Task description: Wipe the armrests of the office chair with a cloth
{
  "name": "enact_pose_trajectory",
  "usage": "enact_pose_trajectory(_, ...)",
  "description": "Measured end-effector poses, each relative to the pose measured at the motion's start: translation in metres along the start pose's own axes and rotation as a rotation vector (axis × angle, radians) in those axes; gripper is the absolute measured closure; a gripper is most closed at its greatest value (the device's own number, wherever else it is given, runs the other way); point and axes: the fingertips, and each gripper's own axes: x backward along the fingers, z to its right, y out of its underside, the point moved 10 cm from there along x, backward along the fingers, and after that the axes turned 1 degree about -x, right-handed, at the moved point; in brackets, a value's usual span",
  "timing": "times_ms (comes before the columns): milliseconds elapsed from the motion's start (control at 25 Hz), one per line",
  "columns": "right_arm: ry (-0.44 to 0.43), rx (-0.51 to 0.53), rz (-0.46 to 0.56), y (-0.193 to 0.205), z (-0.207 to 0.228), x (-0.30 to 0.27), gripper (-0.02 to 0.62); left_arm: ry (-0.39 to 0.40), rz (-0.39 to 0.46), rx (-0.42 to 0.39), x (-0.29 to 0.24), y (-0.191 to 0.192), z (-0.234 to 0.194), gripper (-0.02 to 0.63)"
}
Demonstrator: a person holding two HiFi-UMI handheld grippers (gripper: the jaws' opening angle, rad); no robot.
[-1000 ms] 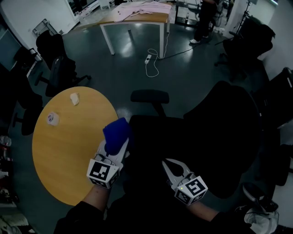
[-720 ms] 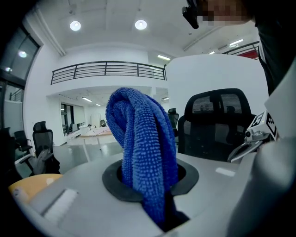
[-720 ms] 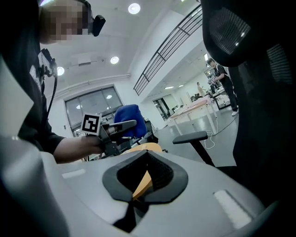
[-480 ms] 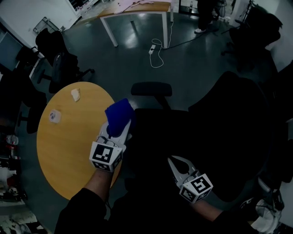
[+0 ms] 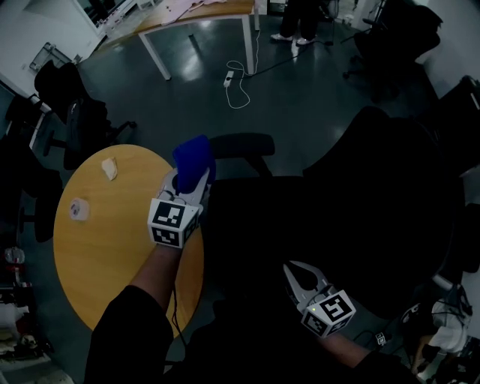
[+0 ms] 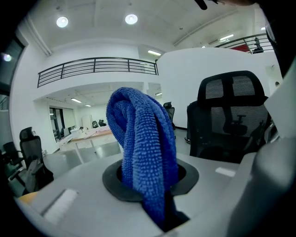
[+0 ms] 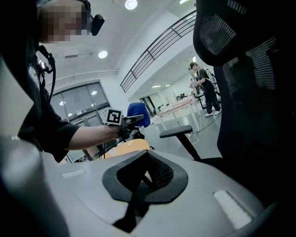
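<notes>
A blue cloth (image 5: 193, 155) bunches up out of my left gripper (image 5: 192, 178), which is shut on it; the left gripper view shows the cloth (image 6: 142, 148) pinched between the jaws. The gripper hovers just left of the black office chair's near armrest (image 5: 241, 143), at the round table's edge. The chair's seat (image 5: 300, 217) and backrest (image 5: 386, 161) fill the middle of the head view. My right gripper (image 5: 295, 271) hangs low over the seat front, shut with nothing in it. From the right gripper view the armrest (image 7: 175, 132) stands ahead, with the left gripper and cloth (image 7: 138, 113) beside it.
A round wooden table (image 5: 90, 255) at the left carries a crumpled paper (image 5: 109, 168) and a small wrapper (image 5: 78, 209). Other black chairs (image 5: 82, 120) stand at the far left. A long table (image 5: 196, 16), a floor cable (image 5: 232, 81) and a standing person (image 5: 298, 19) are farther off.
My left gripper has moved forward with the blue cloth, off the table side toward the chair's armrest. The right gripper has stayed low over the seat.
</notes>
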Motion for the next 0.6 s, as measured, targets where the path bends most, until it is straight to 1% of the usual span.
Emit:
enact_pose_trajectory(160, 0.048, -0.009, -0.002, 0.006, -0.001, -0.005, 0.591, 0.056, -0.020, -0.024, -0.028, 0.006, -0.006, 0.502)
enact_pose_trajectory(320, 0.075, -0.008, -0.010, 0.012, 0.000, -0.016, 0.591, 0.112, -0.033, -0.073, -0.063, 0.004, -0.009, 0.502)
enact_pose_trajectory(600, 0.131, 0.002, 0.003, 0.005, 0.022, -0.041, 0.591, 0.224, -0.053, -0.154, -0.137, -0.009, 0.006, 0.502)
